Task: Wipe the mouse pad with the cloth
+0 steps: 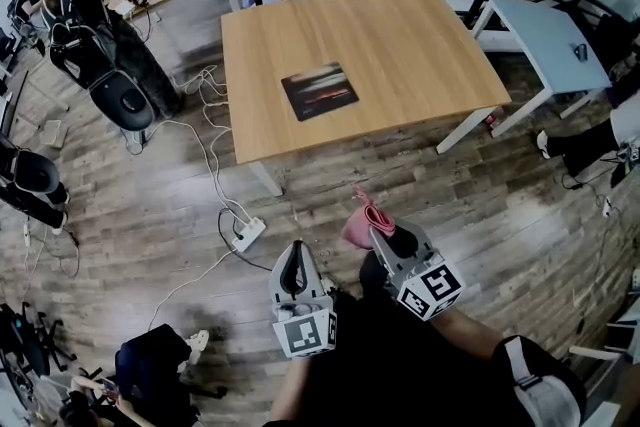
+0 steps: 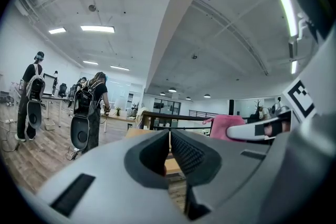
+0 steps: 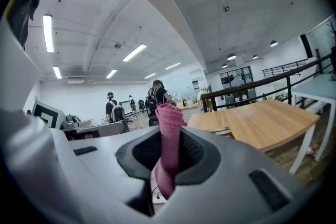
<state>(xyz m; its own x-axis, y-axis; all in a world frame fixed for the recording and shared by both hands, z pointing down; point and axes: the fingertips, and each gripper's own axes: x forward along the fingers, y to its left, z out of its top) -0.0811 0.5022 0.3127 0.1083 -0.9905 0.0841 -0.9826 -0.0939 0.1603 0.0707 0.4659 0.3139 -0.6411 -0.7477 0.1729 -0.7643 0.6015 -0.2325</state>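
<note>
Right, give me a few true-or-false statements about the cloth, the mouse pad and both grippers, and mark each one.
1. The pink cloth is clamped in the right gripper's jaws. True.
2. The left gripper holds a corner of the cloth. False: its jaws are shut on nothing.
3. The mouse pad lies on the wooden table. True.
4. The cloth is touching the mouse pad. False: it is held over the floor, short of the table.
5. The power strip sits on the table. False: it lies on the floor.
</note>
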